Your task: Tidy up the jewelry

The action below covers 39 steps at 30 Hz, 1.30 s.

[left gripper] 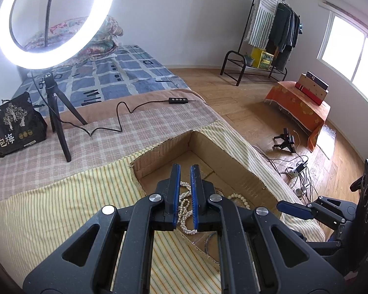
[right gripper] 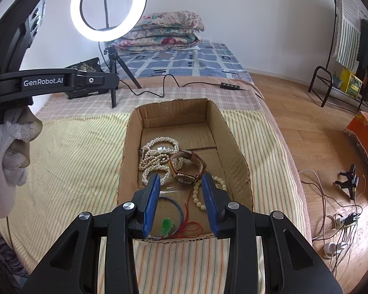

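Bedroom, striped bedspread (right gripper: 68,152): cardboard box (right gripper: 229,132) holds tangled pearl strands (right gripper: 157,156), watch (right gripper: 187,169), bangle (right gripper: 176,208), unsorted. My left gripper (left gripper: 185,169) jaws narrow, nothing gripped; right gripper (right gripper: 180,181) wide, empty. I judge sorting barely begun.

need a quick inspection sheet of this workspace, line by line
surface: striped cloth over a bed, checked blanket behind.
job's things: open cardboard box holding pearl necklace, brown-strap watch, cream bead bracelet, blue bangle, green pendant on red cord.
clutter: black snack bag.
grippers: left claw open narrowly above the pearls; right claw open wide over the box.
cables: ring light cord with inline remote across the bed; power strip and wires on the floor.
surroundings: folded quilts, clothes rack, window.
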Available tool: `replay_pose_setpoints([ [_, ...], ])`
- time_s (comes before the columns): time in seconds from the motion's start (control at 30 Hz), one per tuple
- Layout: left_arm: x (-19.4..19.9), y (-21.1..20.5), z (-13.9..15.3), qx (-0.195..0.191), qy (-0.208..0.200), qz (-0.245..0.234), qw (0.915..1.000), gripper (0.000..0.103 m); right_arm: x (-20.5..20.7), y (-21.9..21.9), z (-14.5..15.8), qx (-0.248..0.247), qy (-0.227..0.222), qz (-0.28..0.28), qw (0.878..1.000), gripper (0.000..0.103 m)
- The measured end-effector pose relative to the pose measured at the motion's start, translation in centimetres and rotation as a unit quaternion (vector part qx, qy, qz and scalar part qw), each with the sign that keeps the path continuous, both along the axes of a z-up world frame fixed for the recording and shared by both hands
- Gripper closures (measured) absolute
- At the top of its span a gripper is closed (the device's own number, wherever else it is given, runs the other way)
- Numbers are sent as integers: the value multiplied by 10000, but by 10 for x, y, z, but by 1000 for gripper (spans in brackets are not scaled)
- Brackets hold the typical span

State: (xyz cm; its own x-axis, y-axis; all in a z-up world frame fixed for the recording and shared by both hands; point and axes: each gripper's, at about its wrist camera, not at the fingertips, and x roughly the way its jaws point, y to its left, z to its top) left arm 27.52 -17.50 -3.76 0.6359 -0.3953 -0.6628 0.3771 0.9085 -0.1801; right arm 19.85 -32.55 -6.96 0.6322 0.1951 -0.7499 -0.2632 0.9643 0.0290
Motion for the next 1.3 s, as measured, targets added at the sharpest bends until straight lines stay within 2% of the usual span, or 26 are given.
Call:
replay_pose_setpoints([
  [0.5, -47, 42, 43, 18, -478, 158, 9987, 97, -16, 13, 41, 32, -439, -317, 9985, 69],
  [0.6, -60, 51, 52, 50, -610, 180, 9980, 97, -22, 17, 50, 7, -582, -437, 9973, 55],
  [0.8, -89, 68, 64, 30, -778, 183, 9968, 97, -36, 28, 70, -41, -867, -571, 9946, 53],
  [0.87, -100, 74, 68, 48, -872, 219, 9959, 97, -42, 32, 76, -70, -962, -617, 9934, 47],
  [0.93, -111, 79, 69, 56, -940, 233, 9953, 97, -49, 35, 83, -91, -1101, -683, 9915, 35],
  [1.07, -131, 85, 71, 122, -1038, 219, 9943, 97, -62, 41, 92, -130, -1300, -732, 9887, 33],
  [1.2, -149, 92, 70, 123, -1070, 192, 9940, 97, -72, 47, 96, -170, -1408, -807, 9866, 26],
  [1.23, -153, 93, 70, 102, -1069, 185, 9940, 93, -74, 49, 96, -199, -1436, -846, 9858, 24],
  [1.3, -160, 96, 70, 68, -1103, 193, 9937, 76, -79, 54, 98, -260, -1499, -896, 9843, 23],
])
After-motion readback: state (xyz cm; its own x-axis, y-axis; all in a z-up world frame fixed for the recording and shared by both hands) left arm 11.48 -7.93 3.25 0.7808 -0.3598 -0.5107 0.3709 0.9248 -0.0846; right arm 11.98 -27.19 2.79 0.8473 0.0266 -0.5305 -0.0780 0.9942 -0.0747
